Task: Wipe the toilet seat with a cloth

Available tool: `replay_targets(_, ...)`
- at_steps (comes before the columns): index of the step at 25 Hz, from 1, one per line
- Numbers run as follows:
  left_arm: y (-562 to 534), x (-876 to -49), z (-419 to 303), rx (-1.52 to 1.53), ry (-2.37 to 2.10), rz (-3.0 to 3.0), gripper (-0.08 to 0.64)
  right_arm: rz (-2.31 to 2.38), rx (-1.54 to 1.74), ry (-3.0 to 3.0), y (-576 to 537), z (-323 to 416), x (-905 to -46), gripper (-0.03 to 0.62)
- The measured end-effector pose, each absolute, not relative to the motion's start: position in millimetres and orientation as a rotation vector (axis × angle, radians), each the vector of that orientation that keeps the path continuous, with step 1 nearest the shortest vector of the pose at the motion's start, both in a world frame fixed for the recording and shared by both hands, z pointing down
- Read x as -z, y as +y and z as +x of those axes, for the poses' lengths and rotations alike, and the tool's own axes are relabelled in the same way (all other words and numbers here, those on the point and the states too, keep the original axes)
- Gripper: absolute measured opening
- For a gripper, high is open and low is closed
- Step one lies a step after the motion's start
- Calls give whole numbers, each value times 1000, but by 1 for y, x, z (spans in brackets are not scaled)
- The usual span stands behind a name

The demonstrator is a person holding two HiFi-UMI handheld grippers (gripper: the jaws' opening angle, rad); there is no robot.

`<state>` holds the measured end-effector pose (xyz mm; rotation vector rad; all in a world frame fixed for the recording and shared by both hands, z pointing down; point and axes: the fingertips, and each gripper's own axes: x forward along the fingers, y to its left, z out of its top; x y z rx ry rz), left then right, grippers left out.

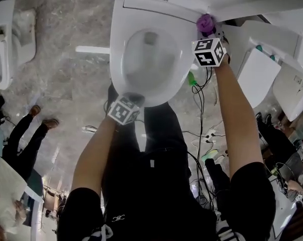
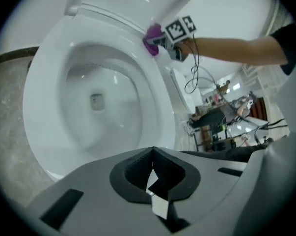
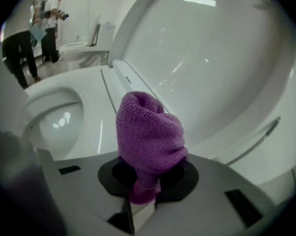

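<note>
The white toilet seat (image 1: 120,59) rings the open bowl, and its lid (image 3: 201,58) stands raised behind. My right gripper (image 1: 206,29) is shut on a bunched purple cloth (image 1: 205,23), which rests at the seat's back right, next to the hinge. In the right gripper view the cloth (image 3: 148,132) bulges out of the jaws above the seat (image 3: 96,127). My left gripper (image 1: 131,98) hovers at the bowl's front rim. Its jaws (image 2: 153,156) are shut with nothing between them. From the left gripper view, the cloth (image 2: 151,33) shows across the seat (image 2: 44,82).
Another toilet (image 1: 3,49) stands at the left and white fixtures (image 1: 257,74) at the right. Black cables (image 1: 201,114) run over the marble floor beside the bowl. A person's legs (image 1: 25,129) are at the left, and people (image 3: 35,28) stand in the background.
</note>
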<state>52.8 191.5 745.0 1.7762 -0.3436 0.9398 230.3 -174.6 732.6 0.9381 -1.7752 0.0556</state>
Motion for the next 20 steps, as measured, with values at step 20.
replay_targets(20, 108, -672, 56, -673, -601, 1951, 9, 663, -265, -2081, -96, 198, -751, 77)
